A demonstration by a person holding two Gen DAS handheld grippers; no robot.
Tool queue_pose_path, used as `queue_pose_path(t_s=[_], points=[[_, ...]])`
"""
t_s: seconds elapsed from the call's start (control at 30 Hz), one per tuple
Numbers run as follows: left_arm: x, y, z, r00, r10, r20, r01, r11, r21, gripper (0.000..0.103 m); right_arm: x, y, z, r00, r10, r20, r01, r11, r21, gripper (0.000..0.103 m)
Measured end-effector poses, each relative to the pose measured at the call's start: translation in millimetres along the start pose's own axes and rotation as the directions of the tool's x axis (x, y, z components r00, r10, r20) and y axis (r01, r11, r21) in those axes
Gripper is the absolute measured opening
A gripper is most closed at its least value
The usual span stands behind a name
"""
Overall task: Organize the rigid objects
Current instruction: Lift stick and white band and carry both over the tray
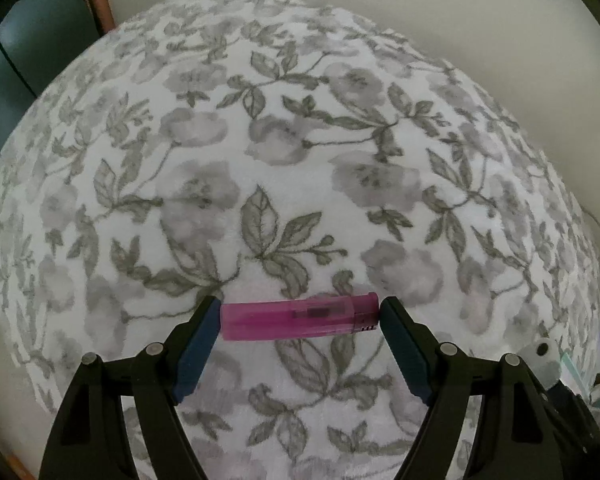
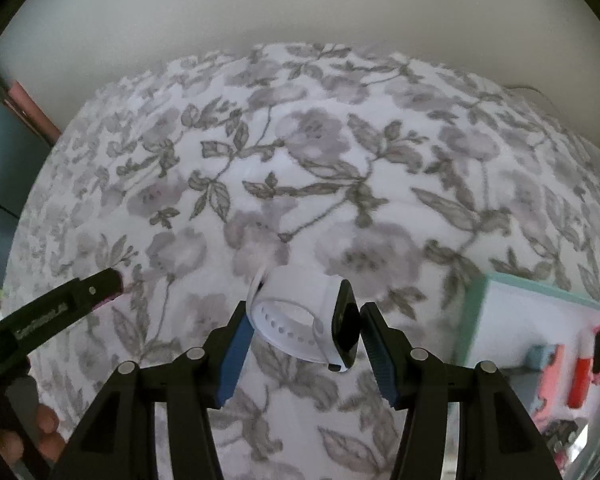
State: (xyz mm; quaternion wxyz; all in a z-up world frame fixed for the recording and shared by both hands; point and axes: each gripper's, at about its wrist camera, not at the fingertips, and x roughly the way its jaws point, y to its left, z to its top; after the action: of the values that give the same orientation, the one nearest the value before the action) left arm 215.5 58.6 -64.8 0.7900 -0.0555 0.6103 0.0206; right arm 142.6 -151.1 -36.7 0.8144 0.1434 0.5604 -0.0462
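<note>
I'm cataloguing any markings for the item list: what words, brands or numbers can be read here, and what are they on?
White lettering on the left gripper's black arm: too blurred to read.
Pink lighter: no readable text.
White smartwatch: dark screen, no text.
Items in the mint-rimmed tray: too blurred to tell.

The lighter (image 1: 300, 317) is translucent pink plastic, smooth and slightly glossy. The watch (image 2: 306, 318) has a matt white rubbery strap and a glossy black glass face. Under both lies a soft, fuzzy printed cloth (image 1: 300, 152). The pads (image 2: 234, 354) look matt blue rubber.
</note>
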Motion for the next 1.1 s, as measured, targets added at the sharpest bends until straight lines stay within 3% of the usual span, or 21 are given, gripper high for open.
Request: queue_pose_path(t_s=[0.13, 0.47, 1.1], points=[[-15, -10, -4, 0.999, -0.010, 0.031, 0.009, 0.999, 0.034, 0.082, -32, -15, -13, 0.999, 0.015, 0.052, -0.016, 1.000, 0.020, 0.057], [-60, -30, -14, 0.994, -0.057, 0.098, 0.049, 0.995, 0.084, 0.082, -79, -71, -45, 0.993, -0.039, 0.109, 0.026, 0.992, 0.126, 0.057], [-131, -111, -91, 0.969, -0.168, 0.180, 0.115, 0.956, 0.271, 0.082, -131, -147, -112, 0.982, -0.123, 0.140, 0.076, 0.949, 0.305, 0.057]])
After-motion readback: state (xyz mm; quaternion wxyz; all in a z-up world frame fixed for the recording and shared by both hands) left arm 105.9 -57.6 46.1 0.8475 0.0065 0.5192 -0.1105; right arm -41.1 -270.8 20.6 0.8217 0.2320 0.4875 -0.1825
